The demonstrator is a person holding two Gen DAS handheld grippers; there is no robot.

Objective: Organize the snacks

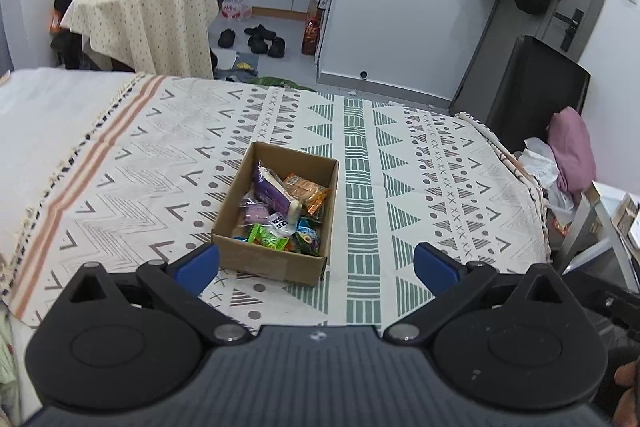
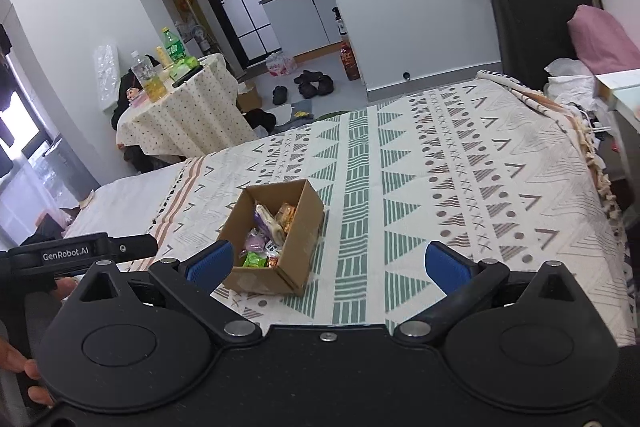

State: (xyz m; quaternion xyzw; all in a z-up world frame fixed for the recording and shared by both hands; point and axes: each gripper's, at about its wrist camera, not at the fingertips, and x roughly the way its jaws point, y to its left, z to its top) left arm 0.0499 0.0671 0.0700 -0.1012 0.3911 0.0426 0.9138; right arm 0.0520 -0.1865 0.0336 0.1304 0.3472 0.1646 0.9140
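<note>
On patterned cloth (image 1: 420, 163): snack-filled cardboard box (image 1: 276, 259)

A patterned cloth (image 2: 420, 187) covers a flat surface in a small room. On it sits an open cardboard box (image 2: 276, 239) holding wrapped snacks (image 2: 266, 231) in purple, green and orange. In the foreground the right gripper (image 2: 328, 265) hangs above the cloth, its blue-padded fingers (image 2: 210, 263) spread wide with nothing between them; the left pad overlaps the box's near corner. At the left edge, fingers of a hand (image 2: 28, 371) grip the other black tool (image 2: 80, 253), labelled GenRobot.AI. Behind, bottles (image 2: 150, 77) stand on a small draped table (image 2: 184, 115).
</note>
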